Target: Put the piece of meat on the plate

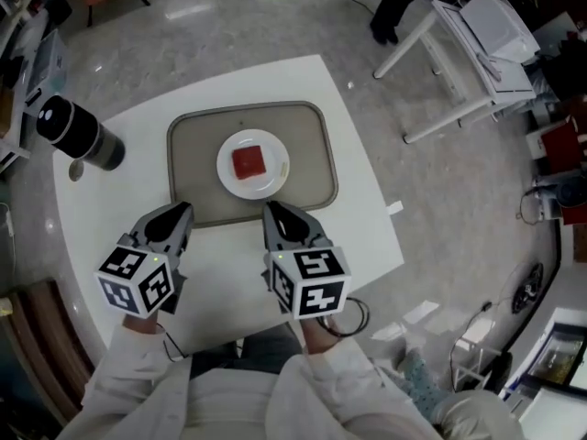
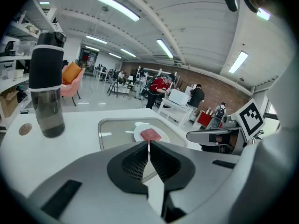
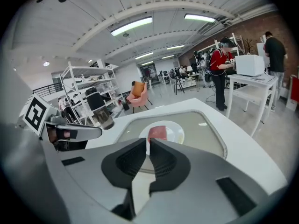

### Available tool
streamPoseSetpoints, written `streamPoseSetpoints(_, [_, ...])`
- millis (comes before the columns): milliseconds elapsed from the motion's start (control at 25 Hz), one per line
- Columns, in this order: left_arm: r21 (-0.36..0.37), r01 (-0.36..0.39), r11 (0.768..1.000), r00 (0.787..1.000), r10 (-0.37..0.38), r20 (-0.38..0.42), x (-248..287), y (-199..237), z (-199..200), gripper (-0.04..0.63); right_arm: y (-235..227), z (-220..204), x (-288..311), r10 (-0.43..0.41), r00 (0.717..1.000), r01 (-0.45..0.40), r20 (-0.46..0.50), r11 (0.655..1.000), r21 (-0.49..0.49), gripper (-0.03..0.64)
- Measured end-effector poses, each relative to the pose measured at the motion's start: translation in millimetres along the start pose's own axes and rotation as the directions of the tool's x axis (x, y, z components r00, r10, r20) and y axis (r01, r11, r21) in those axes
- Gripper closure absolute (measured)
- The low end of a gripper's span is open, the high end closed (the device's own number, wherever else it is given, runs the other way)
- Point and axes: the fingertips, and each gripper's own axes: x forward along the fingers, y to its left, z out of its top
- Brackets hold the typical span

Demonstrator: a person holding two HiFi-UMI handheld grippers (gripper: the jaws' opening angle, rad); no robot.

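A red square piece of meat (image 1: 249,162) lies on a small white plate (image 1: 272,181) in the middle of a grey tray (image 1: 197,145). My left gripper (image 1: 182,214) and my right gripper (image 1: 271,213) hover side by side over the tray's near edge, both shut and holding nothing. In the left gripper view the meat (image 2: 150,134) and plate (image 2: 138,134) lie just beyond the closed jaws (image 2: 148,143). The right gripper view shows the meat (image 3: 158,132) on the plate (image 3: 176,135) ahead of the closed jaws (image 3: 147,142).
A black and grey bottle (image 1: 79,133) stands at the table's left, with a small round brown disc (image 1: 76,170) beside it. The white table (image 1: 359,191) ends close to the tray's right side. White benches (image 1: 477,35) and people stand further off.
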Motion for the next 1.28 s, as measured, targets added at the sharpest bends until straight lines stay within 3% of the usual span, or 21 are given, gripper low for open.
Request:
streamPoseSetpoints(240, [0.049,0.068,0.996,0.997,-0.069,0.028,-60,-15,-9,0.583,73,-7,-47,0.09,0.988,-0.09,0.123,0.996,0.001,0.6])
streamPoseSetpoints(720, [0.134,0.254,0.958,0.965,-0.26,0.028,-158,-74,-48,0.584,181,-35,-130,0.096,0.972,-0.079,0.215,0.993,-0.086,0.6])
streamPoseSetpoints(1000, [0.119,0.268,0.956,0.962,-0.273,0.027,-176,-90,-72,0.584,197,-56,-144,0.104,0.973,-0.082,0.207,0.99,-0.11,0.6])
streamPoseSetpoints(1280, [0.085,0.24,0.967,0.968,-0.245,0.051,-176,-96,-69,0.584,193,-58,-151,0.126,0.974,-0.108,0.187,0.989,-0.106,0.6])
